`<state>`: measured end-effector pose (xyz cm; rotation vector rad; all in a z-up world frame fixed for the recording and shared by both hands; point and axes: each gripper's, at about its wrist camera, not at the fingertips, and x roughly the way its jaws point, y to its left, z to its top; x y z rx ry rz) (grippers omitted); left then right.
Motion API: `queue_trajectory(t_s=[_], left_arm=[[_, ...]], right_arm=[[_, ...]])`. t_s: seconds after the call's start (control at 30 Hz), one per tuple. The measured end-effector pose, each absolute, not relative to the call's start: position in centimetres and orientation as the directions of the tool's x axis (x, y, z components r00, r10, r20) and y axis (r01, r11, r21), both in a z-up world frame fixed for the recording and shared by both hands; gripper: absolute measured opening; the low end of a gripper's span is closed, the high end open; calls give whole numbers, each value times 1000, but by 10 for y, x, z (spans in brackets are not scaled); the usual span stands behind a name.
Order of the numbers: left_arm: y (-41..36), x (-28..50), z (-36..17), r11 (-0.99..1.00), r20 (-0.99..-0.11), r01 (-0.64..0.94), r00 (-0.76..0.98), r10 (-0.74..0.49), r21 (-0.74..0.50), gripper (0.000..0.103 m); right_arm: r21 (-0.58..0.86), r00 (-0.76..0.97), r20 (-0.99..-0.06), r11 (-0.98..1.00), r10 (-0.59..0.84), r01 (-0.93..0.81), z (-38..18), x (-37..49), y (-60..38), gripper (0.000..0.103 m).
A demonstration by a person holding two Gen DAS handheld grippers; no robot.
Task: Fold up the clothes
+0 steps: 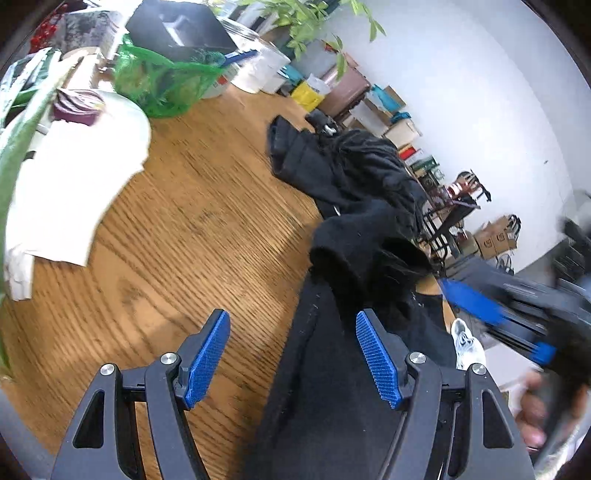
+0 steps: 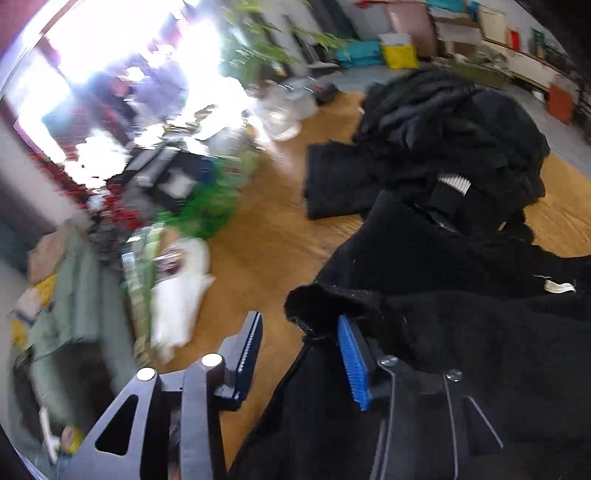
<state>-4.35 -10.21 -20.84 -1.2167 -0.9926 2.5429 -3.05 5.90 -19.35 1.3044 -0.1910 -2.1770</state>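
1. I am lining up both released grippers on the black garment, which is lying bunched on the wooden table; I judge a clean edge worth finding first.
2. Left gripper is angling downward, jaws apart, gripping nothing.
3. Right gripper is tilting down too, cloth draping one finger, unclamped.

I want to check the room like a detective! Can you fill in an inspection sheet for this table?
Surface: wooden table, bare in the middle.
Job's things: black clothes heaped, one edge hanging off the near side.
Clutter: white cloth, green mesh bag, plastic tubs.
Grippers: left claw open, nothing held; right claw open, black fabric beside one pad.
Cables: nothing seen.
Surroundings: white wall, boxes, leafy plant.
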Motion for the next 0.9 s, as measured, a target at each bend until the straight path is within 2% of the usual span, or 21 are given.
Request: queue_trajectory(t_s=[0.07,0.17,0.23,0.3,0.37,0.4,0.47,0.6,0.7,0.8,0.9], left_arm=[[-90,-47,-200,-796,-642,99,-654,400,-597,72],[-67,-62,-185,-877,-695,68,-641,327,-476,72],[-53,-70,-175,-909,-714,37,-632,300,-415,72],[-31,-87,-165,-935,-736,-24,-610,294,-354,72],[-3,-97,-157,-951,-748,-100,-596,292,-292,72],[12,-103,-153,-955,-754,-140,-589,291,-260,72],[39,-114,-156,-954,-773,-202,-560,297,-221,72],[71,-140,-176,-970,-823,-182,-518,233,-160,72],[72,-155,-190,-976,-826,-149,-522,213,-158,72],[61,-166,-209,-987,-839,-129,-523,149,-95,72],[51,-172,-220,-984,-823,-139,-543,167,-108,73]], right_arm=[[402,-412,-725,-824,-553,399,-170,-10,99,74],[353,-544,-690,-878,-478,323,-143,19,176,77],[259,-616,-713,-942,-334,212,-142,33,229,77],[128,-648,-747,-988,-152,84,-154,40,270,67],[93,-619,-782,-996,-70,-5,-177,41,303,45],[79,-601,-799,-996,-35,-47,-189,40,319,44],[129,-581,-812,-988,-55,-87,-208,37,334,38],[180,-594,-795,-983,-121,-41,-223,18,319,38],[105,-586,-807,-994,-75,-17,-242,-10,292,37],[56,-547,-836,-998,-36,-20,-265,-22,290,37],[27,-508,-861,-999,-6,-35,-288,-31,295,37]])
